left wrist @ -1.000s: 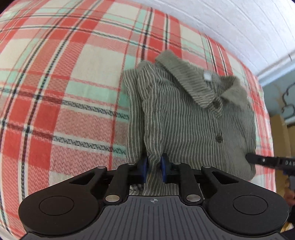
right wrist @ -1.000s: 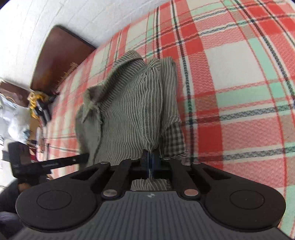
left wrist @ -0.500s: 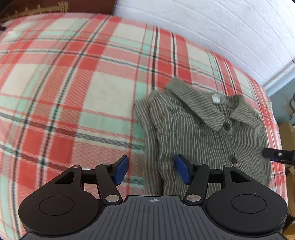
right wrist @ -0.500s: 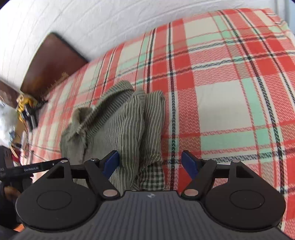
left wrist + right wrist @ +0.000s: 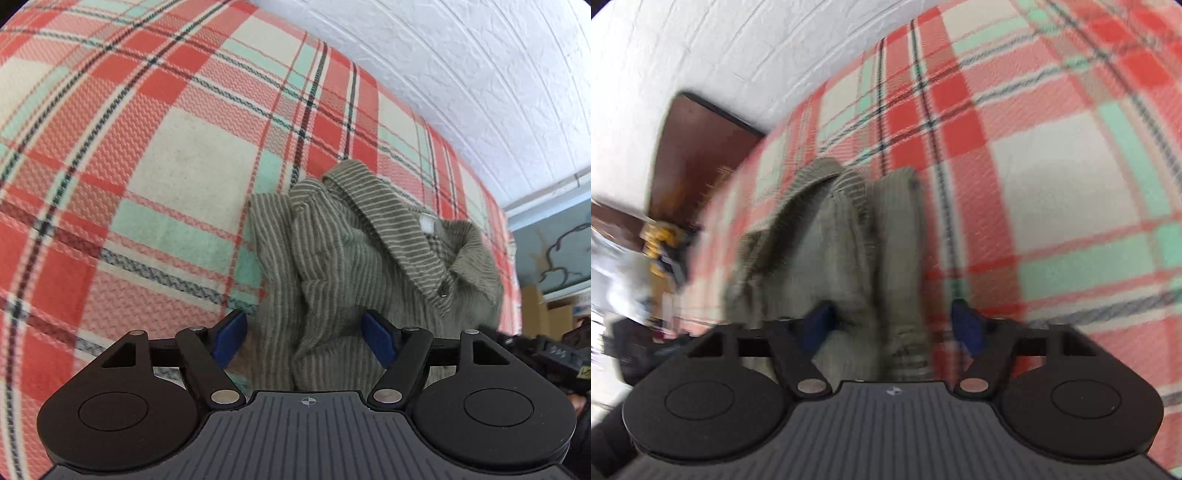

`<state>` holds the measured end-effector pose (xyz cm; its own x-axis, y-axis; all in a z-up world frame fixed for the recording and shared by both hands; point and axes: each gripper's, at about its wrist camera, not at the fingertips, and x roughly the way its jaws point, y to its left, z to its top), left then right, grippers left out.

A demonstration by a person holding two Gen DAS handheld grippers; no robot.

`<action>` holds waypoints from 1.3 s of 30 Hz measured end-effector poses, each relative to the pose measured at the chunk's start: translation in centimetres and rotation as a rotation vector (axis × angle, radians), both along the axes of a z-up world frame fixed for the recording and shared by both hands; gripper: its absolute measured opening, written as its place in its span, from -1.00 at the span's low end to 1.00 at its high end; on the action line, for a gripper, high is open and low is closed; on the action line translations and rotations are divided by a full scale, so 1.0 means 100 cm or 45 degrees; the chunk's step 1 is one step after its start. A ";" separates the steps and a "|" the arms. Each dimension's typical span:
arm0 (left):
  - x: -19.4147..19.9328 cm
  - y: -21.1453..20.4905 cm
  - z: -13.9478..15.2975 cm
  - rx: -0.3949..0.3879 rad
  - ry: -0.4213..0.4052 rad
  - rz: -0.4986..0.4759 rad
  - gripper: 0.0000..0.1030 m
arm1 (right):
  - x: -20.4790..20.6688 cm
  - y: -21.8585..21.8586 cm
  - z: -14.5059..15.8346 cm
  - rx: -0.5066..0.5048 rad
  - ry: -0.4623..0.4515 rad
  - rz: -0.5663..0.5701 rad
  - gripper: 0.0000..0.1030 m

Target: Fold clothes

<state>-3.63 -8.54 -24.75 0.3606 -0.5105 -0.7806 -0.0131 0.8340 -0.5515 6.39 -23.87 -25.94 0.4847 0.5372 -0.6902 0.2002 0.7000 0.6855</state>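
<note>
Our folded shirt [image 5: 354, 266] on the plaid blanket [image 5: 177, 177]

We see olive cloth with pale stripes, folded narrow and rumpled, collar open at the far end, white label showing, one button visible.

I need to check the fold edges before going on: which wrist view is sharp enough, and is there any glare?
Left wrist view: mostly sharp, the shirt stripes readable, though fisheye bends the plaid blanket. Right wrist view: motion-smeared, the shirt stripes washed out. Even daylight in both, no glare.
</note>
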 end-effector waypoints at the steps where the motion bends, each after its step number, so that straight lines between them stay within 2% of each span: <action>1: 0.001 -0.002 -0.001 -0.019 0.012 -0.017 0.23 | 0.000 0.002 -0.003 0.040 0.014 0.003 -0.01; 2: 0.001 -0.004 -0.002 -0.036 0.022 -0.033 0.04 | 0.000 0.005 -0.005 0.036 0.020 -0.002 -0.08; 3: 0.000 -0.006 -0.002 -0.022 0.012 -0.043 -0.27 | -0.001 0.005 -0.005 0.037 0.021 -0.008 -0.33; 4: 0.000 -0.007 -0.001 -0.010 0.002 -0.051 -0.51 | -0.001 0.005 -0.004 0.043 0.023 -0.017 -0.48; 5: -0.001 -0.005 0.001 -0.019 -0.004 -0.048 -0.60 | -0.003 0.003 -0.002 0.066 0.020 -0.033 -0.54; 8: -0.005 0.000 0.012 -0.053 -0.045 -0.056 -0.71 | -0.012 -0.003 0.015 0.094 -0.042 -0.034 -0.61; 11: -0.010 -0.006 0.022 -0.081 -0.067 -0.140 -0.74 | -0.026 -0.007 0.028 0.101 -0.077 -0.045 -0.62; 15: -0.021 -0.015 0.017 -0.108 -0.023 -0.233 -0.74 | -0.055 -0.015 0.017 0.106 -0.006 -0.143 -0.61; 17: -0.025 -0.020 0.003 -0.071 0.024 -0.241 -0.67 | -0.068 -0.013 0.006 0.066 0.049 -0.162 -0.55; 19: -0.025 -0.019 -0.002 -0.049 0.043 -0.222 -0.37 | -0.072 -0.011 0.000 0.061 0.048 -0.202 -0.19; 20: -0.023 -0.019 -0.002 -0.050 0.053 -0.209 -0.12 | -0.072 -0.009 0.002 0.051 0.042 -0.220 -0.11; 22: -0.022 -0.016 0.007 -0.031 0.030 -0.189 0.21 | -0.069 -0.006 0.010 0.007 0.005 -0.186 0.18; 24: -0.020 -0.012 0.010 -0.012 0.012 -0.169 0.42 | -0.062 -0.003 0.017 -0.056 -0.031 -0.129 0.22; 27: -0.016 -0.005 0.004 -0.037 0.051 -0.140 0.45 | -0.048 -0.004 0.014 -0.132 -0.009 -0.087 0.22; 30: -0.013 -0.008 -0.002 -0.065 0.079 -0.142 0.45 | -0.041 -0.009 0.004 -0.100 0.042 -0.055 0.23; 33: -0.014 -0.018 -0.002 -0.051 0.063 -0.195 0.45 | -0.037 -0.004 0.001 -0.072 0.042 -0.012 0.23; 35: -0.017 -0.023 -0.001 -0.086 0.078 -0.235 0.44 | -0.035 -0.001 0.002 -0.055 0.049 0.020 0.16; 37: -0.022 -0.030 -0.001 -0.066 0.069 -0.265 0.44 | -0.036 0.001 0.002 -0.046 0.057 0.048 0.13; 39: -0.022 -0.034 -0.004 -0.053 0.055 -0.244 0.44 | -0.035 0.000 0.001 -0.037 0.066 0.029 0.13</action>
<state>-5.81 -11.92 -25.11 0.2204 -0.5990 -0.7698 0.1191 0.7998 -0.5883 2.85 -23.84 -25.80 0.4359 0.5268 -0.7297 0.2186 0.7245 0.6537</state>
